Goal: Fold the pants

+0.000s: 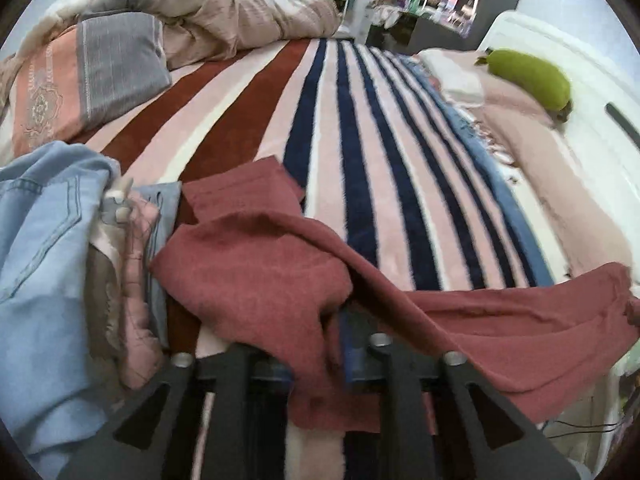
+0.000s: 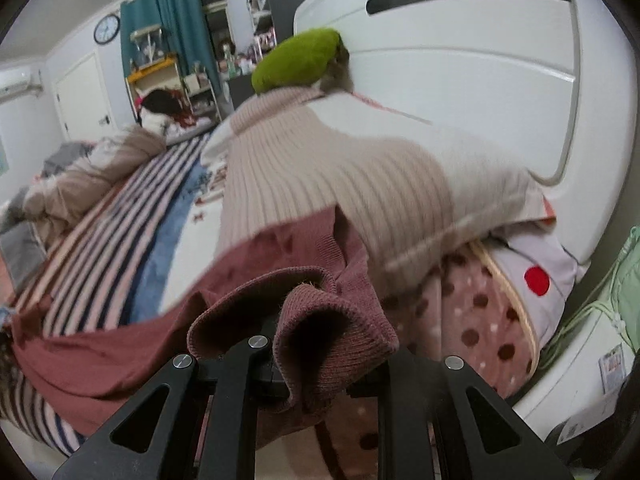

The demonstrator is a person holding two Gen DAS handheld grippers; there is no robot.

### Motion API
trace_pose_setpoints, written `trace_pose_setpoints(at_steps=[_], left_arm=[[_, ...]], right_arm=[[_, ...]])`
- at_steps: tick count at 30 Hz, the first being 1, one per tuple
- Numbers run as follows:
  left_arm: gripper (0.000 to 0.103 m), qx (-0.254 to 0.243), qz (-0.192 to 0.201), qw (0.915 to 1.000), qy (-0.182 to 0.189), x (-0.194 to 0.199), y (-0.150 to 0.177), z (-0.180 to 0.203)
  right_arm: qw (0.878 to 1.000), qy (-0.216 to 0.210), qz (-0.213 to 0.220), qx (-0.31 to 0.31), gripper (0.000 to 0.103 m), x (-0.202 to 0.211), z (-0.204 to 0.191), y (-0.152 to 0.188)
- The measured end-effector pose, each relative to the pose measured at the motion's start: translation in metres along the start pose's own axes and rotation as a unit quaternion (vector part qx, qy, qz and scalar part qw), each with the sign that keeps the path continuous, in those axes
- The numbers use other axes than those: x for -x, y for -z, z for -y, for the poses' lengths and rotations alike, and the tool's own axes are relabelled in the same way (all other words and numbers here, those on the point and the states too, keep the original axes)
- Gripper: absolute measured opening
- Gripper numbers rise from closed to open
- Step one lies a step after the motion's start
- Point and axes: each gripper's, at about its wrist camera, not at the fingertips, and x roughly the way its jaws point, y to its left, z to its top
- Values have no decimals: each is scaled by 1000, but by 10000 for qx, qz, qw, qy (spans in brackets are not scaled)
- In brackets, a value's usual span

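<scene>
1. Left wrist view: left gripper [image 1: 316, 364] pinches the dusty-red pants [image 1: 256, 280], fingertips buried in cloth.
2. Right gripper [image 2: 320, 360] clamps their ribbed cuff.
3. Pants stretch across the striped blanket [image 1: 360, 160], beside jeans [image 1: 44, 240].

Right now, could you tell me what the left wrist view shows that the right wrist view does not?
Only the left wrist view shows the light blue jeans heaped beside the dusty red pants. Only the right wrist view shows the ribbed cuff bunched at the right gripper and the wall clock. Both share the pants, the striped blanket and the green cushion.
</scene>
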Motion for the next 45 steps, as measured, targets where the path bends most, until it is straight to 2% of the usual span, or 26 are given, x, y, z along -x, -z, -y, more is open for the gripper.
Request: trace_pose_setpoints(at_steps=[3,4,5,7,11,14,15,17,20,23,25,27,29,34,40,42,44,45], left_arm=[[38,-216,3,9996,-187,-1,5,6],[47,-292,37,9991,-289,1,5,7],[53,-357,86,9985,-395,4,6,8],[55,-465,146,9974,-533,14,7,11],[67,-442,287,9972,-537,43,10,7],[70,-487,476,9951,-711,65,14,7],[70,-491,514,9954,-641,71,16,8],[70,-485,522,9971,-276,76,19,15],[70,-719,447,9964,18,69,25,35],[70,-725,101,9953,628,49,35,56],[70,-604,-163,9925,1048,35,43,65],[70,-565,-302,9912,1158,24,50,71],[69,-531,-374,9910,1168,15,56,74],[69,-245,-551,9899,1280,0,64,68],[69,-29,-551,9883,1420,-2,65,60],[69,31,-556,9890,1374,0,65,56],[69,81,-514,9894,1355,4,66,52],[69,92,-485,9899,1332,6,65,51]], right_arm=[[9998,101,-111,114,20,-10,2,9],[9996,154,-132,175,23,-12,1,12],[9995,183,-143,232,31,-14,1,13],[9987,329,-148,363,44,-13,0,15],[9965,548,-42,626,58,4,-4,17],[9940,647,134,868,60,24,-12,18],[9938,595,177,918,60,30,-15,19],[9948,186,122,998,60,37,-25,21],[9893,-592,-114,1327,60,33,-53,30],[9768,-1118,-413,1779,59,19,-89,46],[9683,-1549,-845,1771,59,2,-104,57],[9592,-1987,-1354,1486,58,-18,-113,68],[9567,-2103,-1552,1281,58,-31,-115,77],[9582,-2309,-1498,786,58,-51,-113,87],[9618,-2363,-1338,359,51,-69,-116,84],[9632,-2355,-1258,299,37,-70,-118,83],[9670,-2244,-1189,223,7,-74,-117,82],[9677,-2229,-1162,198,5,-75,-117,81]])
